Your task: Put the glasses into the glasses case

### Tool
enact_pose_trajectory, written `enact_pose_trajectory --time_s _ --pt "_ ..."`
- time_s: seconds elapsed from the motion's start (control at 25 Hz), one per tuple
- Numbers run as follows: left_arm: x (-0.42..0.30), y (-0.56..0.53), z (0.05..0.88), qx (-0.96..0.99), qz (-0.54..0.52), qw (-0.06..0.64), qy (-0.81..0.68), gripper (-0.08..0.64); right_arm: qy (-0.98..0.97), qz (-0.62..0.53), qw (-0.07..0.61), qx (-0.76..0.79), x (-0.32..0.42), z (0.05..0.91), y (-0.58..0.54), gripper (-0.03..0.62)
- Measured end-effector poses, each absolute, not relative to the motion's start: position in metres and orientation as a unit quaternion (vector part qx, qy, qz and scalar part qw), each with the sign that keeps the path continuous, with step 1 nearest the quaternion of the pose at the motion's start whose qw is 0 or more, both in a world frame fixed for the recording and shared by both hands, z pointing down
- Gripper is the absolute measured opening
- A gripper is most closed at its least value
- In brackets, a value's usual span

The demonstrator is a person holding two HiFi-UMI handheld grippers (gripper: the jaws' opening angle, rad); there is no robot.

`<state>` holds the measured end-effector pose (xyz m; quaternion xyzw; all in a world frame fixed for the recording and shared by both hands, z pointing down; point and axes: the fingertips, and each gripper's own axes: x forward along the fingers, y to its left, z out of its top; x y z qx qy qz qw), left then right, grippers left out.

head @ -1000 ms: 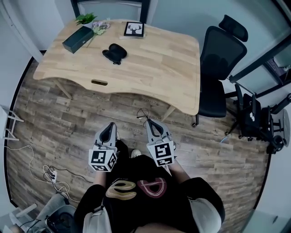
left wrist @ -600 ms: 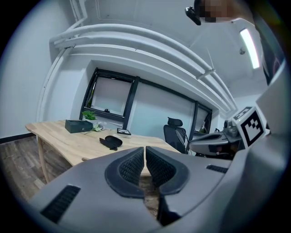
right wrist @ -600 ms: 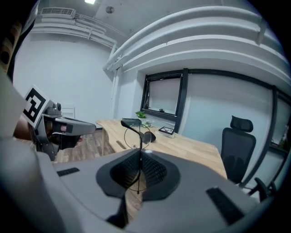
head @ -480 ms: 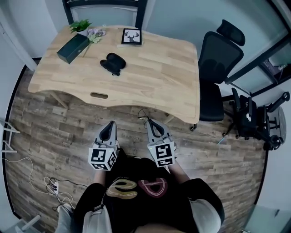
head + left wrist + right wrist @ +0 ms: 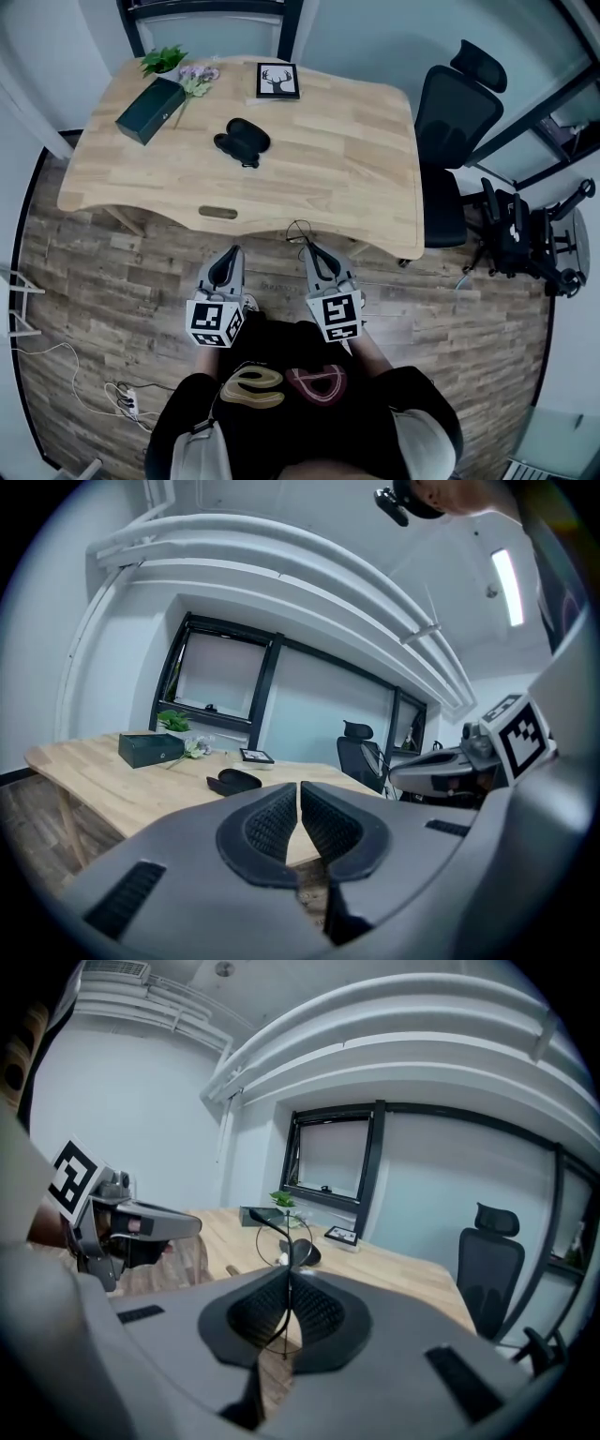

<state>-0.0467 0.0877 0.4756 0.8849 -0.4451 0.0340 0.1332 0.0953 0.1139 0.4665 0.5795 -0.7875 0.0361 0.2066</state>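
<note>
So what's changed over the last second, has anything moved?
The person has stepped closer to the light wooden table, bringing both claws forward with them. The right claw stays shut on the thin black wire-framed glasses, and the left claw stays shut and empty. The black glasses case lies where it was on the table.

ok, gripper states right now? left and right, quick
Left gripper: closed, nothing between its jaws.
Right gripper: closed, pinching the glasses by their thin frame.
</note>
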Motion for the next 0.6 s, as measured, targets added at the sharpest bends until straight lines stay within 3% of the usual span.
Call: enact_pose_trajectory --time_s 0.6 --pt "-0.093 0.041 0.473 0.899 0.037 0.127 -0.418 0.026 -0.772 0.042 0.211 0.598 0.044 0.471 0.076 0.017"
